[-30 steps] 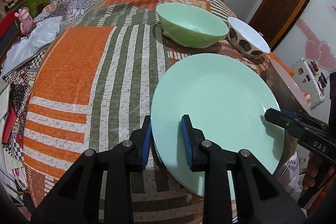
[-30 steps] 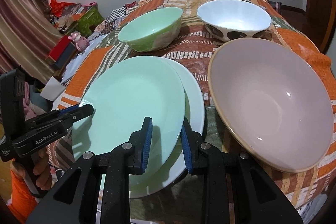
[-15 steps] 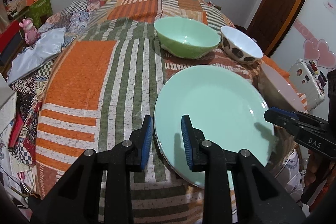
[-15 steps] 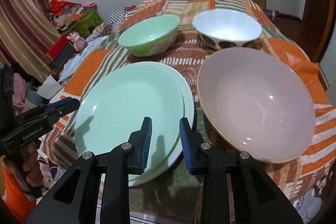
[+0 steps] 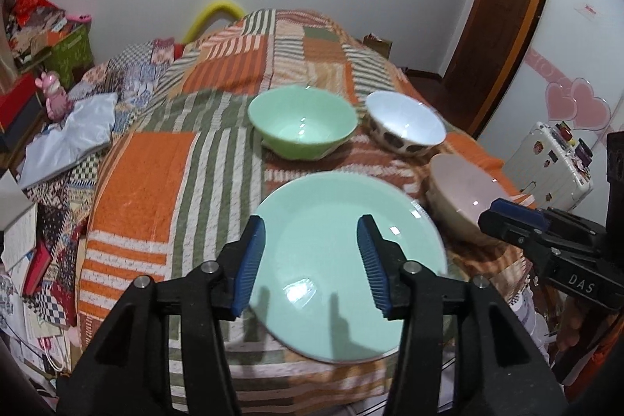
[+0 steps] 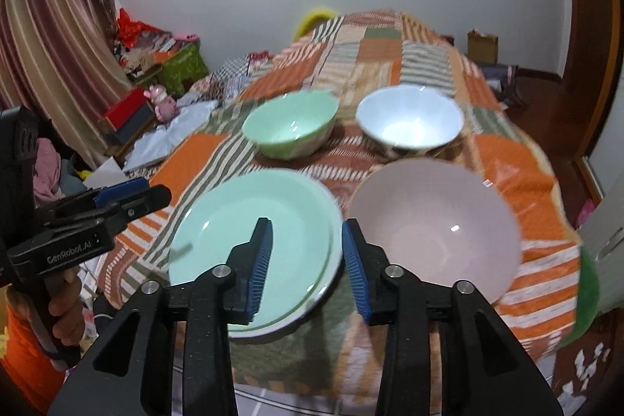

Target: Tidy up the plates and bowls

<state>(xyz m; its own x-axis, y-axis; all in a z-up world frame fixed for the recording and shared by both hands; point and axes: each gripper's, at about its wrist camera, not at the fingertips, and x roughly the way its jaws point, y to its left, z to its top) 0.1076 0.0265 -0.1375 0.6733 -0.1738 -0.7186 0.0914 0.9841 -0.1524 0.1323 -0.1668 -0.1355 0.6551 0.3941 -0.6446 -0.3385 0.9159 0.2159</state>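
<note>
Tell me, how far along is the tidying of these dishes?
Done: the mint green plate lies stacked on a white plate. In hand: nothing; the left gripper and right gripper hang above the plates with jaws opening and nothing between them. Left: the green bowl, the white spotted bowl and the large pink bowl each stand alone on the patchwork cloth, unstacked.

A bed (image 5: 156, 182) under an orange, green and white patchwork cover fills mid-frame. On it, in the right wrist view: a green plate (image 6: 253, 232) stacked on a white plate (image 6: 312, 307) lower centre, a pink bowl (image 6: 433, 229) just right of them, a green bowl (image 6: 290, 129) and a white bowl (image 6: 409, 121) side by side above.
</note>
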